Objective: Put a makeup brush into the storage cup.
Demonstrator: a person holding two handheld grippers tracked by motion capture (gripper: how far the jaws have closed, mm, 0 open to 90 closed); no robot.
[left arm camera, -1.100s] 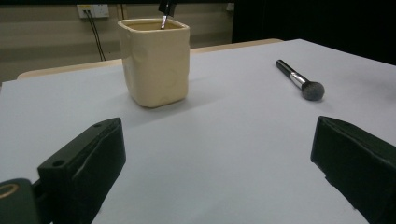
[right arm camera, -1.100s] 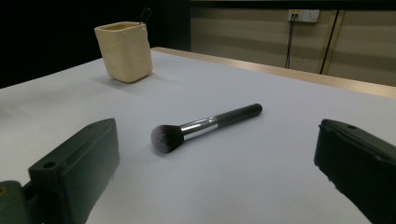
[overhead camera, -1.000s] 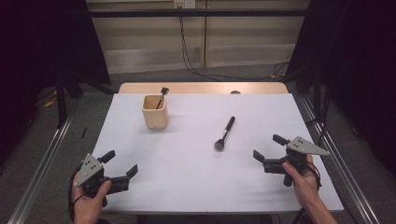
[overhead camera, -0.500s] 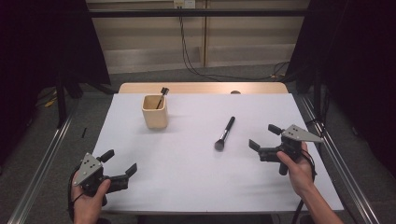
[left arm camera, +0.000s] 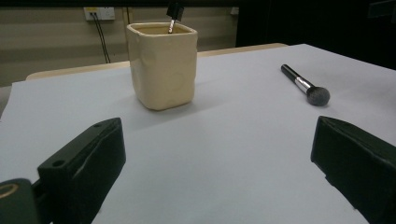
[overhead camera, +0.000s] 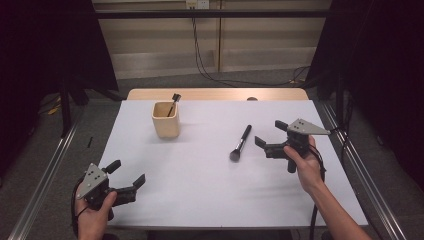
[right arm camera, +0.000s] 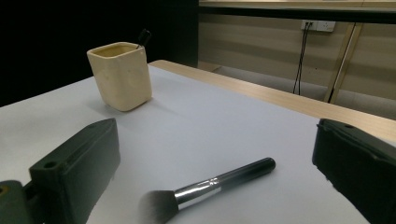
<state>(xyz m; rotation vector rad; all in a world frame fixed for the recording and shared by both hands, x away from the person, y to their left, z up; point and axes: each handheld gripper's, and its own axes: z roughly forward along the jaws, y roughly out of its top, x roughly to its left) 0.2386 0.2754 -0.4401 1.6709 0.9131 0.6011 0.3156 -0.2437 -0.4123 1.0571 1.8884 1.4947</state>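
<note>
Your right gripper (overhead camera: pixel 270 137) has its jaws wide apart, and the makeup brush (overhead camera: pixel 240 142) lies flat on the white table (overhead camera: pixel 200 170) just beside them, bristles toward you; in the right gripper view the brush (right arm camera: pixel 205 191) sits low between the two jaws, touching neither. Your left gripper (overhead camera: pixel 126 174), jaws also spread and holding nothing, hangs near the table's front left, well apart from the brush and the cream cup (overhead camera: pixel 166 119).

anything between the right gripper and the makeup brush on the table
Nothing. In the high view, only bare white table cover separates the open right gripper from the makeup brush. In the right gripper view the brush lies just ahead of the jaws, untouched.
</note>
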